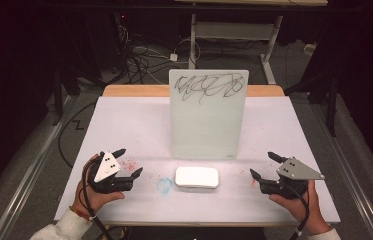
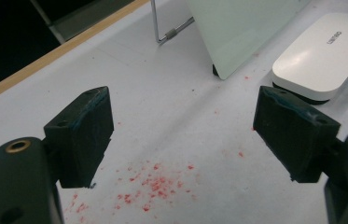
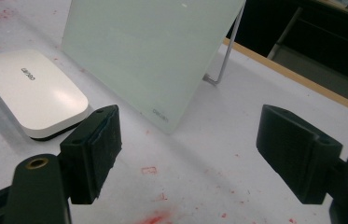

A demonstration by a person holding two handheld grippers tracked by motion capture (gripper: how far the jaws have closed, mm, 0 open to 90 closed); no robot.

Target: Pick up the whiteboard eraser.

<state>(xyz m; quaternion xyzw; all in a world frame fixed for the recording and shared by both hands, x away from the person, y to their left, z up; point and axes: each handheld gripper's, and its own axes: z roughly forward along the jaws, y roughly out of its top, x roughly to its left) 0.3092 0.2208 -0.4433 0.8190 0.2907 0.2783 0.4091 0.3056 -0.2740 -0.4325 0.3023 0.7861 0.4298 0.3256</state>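
The whiteboard eraser, a white rounded block with a dark base, is lying flat on the table, just in front of the glass writing board that is standing propped on its wire stand and bearing black scribbles. The left gripper is resting near the table's left front, jaws spread wide, holding and touching nothing. The right gripper is sitting near the right front, jaws equally wide apart, also empty. Both are lying well apart from the eraser. Red marker specks are dotting the surface.
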